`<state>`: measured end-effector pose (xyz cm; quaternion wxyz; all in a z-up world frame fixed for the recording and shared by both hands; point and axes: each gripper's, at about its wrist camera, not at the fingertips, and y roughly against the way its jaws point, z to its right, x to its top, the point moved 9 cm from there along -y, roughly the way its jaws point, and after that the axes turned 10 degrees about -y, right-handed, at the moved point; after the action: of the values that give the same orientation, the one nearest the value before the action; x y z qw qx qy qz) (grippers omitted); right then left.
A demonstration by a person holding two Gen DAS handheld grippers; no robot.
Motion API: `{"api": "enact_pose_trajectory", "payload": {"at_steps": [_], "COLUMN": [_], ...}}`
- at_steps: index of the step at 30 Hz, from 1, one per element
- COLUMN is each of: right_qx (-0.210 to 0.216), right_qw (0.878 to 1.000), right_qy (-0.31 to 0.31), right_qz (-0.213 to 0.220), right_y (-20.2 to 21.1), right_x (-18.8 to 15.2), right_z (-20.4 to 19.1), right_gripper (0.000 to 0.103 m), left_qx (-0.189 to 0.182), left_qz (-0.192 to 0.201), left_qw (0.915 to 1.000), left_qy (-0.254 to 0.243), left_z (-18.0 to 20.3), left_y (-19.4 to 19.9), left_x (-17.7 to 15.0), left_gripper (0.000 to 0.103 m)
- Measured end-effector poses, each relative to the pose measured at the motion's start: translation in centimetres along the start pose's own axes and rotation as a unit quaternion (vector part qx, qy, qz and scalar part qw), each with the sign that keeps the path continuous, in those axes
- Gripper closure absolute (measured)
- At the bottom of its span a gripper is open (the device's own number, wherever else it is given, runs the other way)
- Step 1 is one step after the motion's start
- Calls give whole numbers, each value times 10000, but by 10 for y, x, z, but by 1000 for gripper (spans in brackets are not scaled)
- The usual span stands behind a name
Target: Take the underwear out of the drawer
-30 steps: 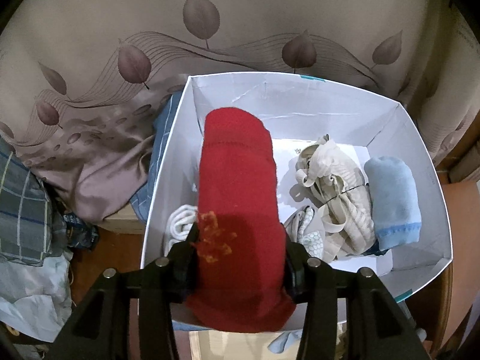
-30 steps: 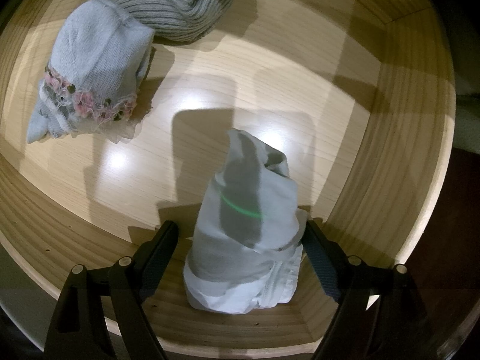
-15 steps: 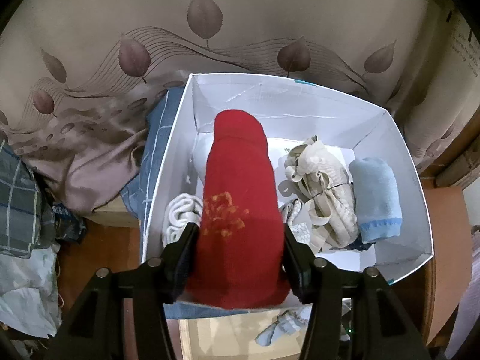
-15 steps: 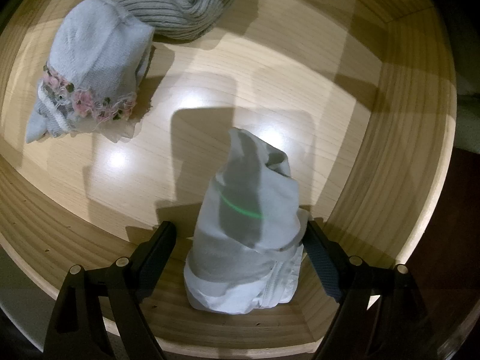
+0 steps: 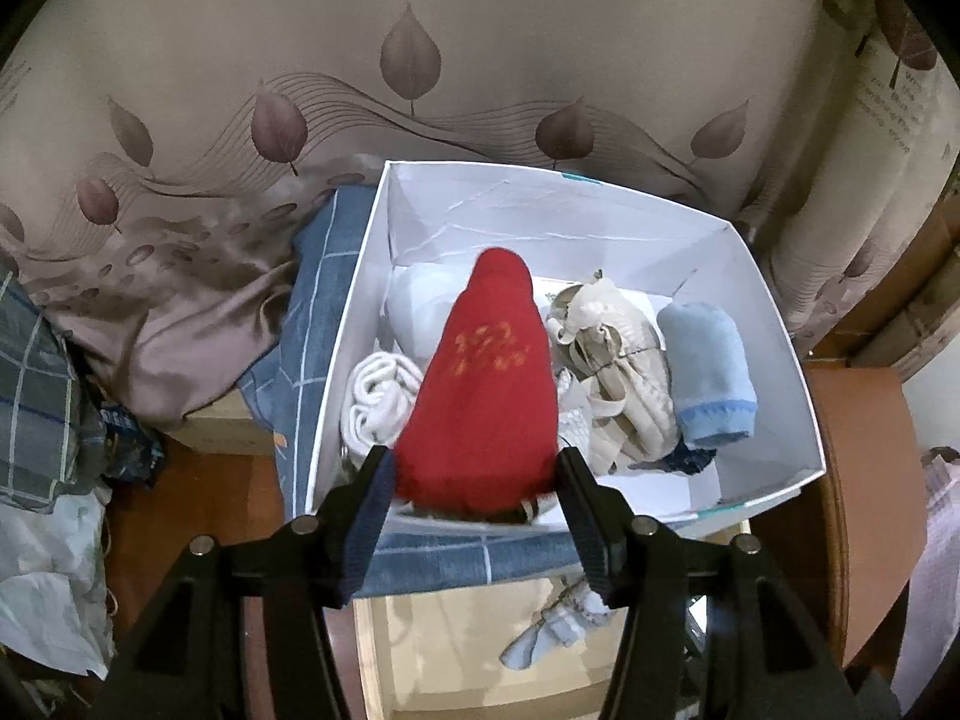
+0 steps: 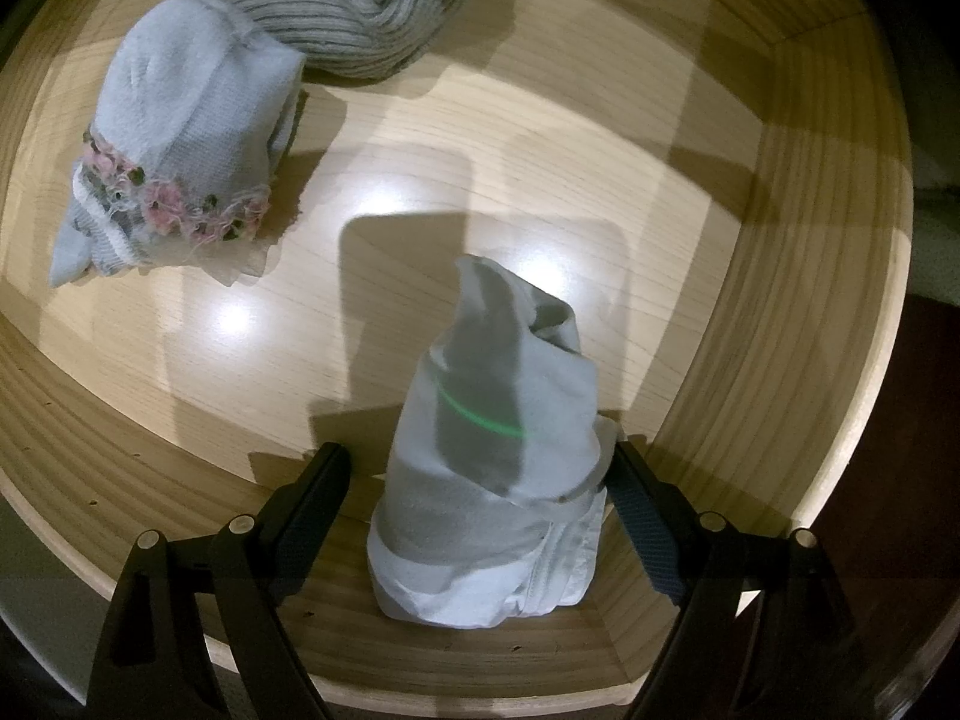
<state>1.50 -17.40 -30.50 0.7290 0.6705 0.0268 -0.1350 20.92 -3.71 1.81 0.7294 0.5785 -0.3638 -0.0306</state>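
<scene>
2 grippers: left gripper [image 5: 477, 480] opening around the red roll [image 5: 483, 396], right gripper [image 6: 480, 483] wide, straddling the white bundle [image 6: 492, 468]

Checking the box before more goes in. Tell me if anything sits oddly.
The red roll is not settled: it lies on top of the other rolls in the white box, its near end over the front rim between the opening jaws of the left hand-held gripper.

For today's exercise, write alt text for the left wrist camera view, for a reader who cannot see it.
A rolled red garment lies in a white box between the opening jaws of the left gripper, seen from above. Beside it in the box are white, cream and light blue rolled garments; a leaf-patterned curtain hangs behind.
</scene>
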Motion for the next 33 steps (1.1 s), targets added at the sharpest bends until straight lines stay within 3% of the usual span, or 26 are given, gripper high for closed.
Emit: {"api": "enact_pose_trajectory", "payload": {"at_steps": [5, 15, 19, 23, 27, 33], "right_qx": [-6, -6, -7, -3, -10, -26], "right_qw": [10000, 10000, 10000, 10000, 10000, 10000], "right_qy": [6, 8, 9, 2, 6, 18], "right_qz": [-17, -22, -26, -34, -29, 0], "right_y": [-2, -2, -1, -2, -2, -1], "right_x": [-2, -2, -1, -1, -1, -3], "right_z": [1, 3, 2, 4, 4, 3], "right_gripper": [18, 18, 18, 18, 19, 24], "left_qx": [-46, 5, 285, 475, 348, 486], "left_qz": [-22, -567, -658, -750, -941, -1353], "left_qw": [10000, 9982, 9973, 9960, 9937, 9850], "left_qy": [-13, -190, -142, 63, 500, 954], "left_z": [2, 21, 27, 32, 35, 24], "left_y": [10, -12, -29, -48, -72, -103], "left_x": [-17, -90, -121, -147, -169, -202], "left_gripper": [47, 47, 47, 47, 47, 47]}}
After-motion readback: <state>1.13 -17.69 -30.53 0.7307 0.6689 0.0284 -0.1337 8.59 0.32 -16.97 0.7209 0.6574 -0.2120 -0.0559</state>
